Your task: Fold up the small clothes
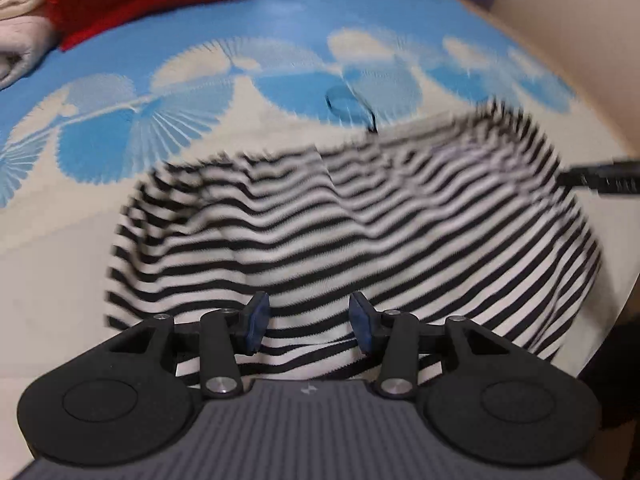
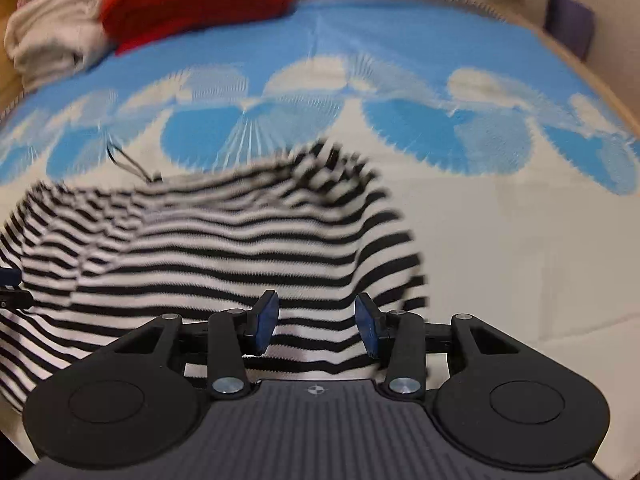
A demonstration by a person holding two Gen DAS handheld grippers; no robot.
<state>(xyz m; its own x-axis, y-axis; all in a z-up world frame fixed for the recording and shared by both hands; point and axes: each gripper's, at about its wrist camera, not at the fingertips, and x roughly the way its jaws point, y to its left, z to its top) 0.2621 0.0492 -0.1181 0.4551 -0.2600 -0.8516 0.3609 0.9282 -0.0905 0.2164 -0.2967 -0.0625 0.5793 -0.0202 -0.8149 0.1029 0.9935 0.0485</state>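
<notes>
- One garment is in play: a black-and-white striped top (image 1: pixel 352 232) lying on the bed (image 1: pixel 60 280), bunched and rumpled, not laid out flat. Both views are blurred, so fine detail of its hem and sleeves cannot be told.
- Judging by the humps and creases, no neat fold is made yet; the flattening and the folds themselves look to be still ahead.
- Left gripper (image 1: pixel 308 326) hovers just over the near edge of the top, its blue-padded fingers (image 1: pixel 256 322) spread apart with nothing between them but striped cloth seen below.
- Right gripper (image 2: pixel 316 322) stands the same way at the near edge, fingers (image 2: pixel 266 318) apart and holding nothing.
- A thin black loop (image 1: pixel 352 106), perhaps a cord or hair tie, lies on the bed just beyond the far edge of the top; a fold pushed that way could catch it.
- Far corner holds a red folded item (image 2: pixel 200 0) beside a pile of pale cloth (image 2: pixel 52 40), both well apart from the top.
- Open bed lies on the right of the garment in the right view and beyond it, giving room to spread and fold; the bed's wooden rim (image 2: pixel 592 80) bounds the far right.
</notes>
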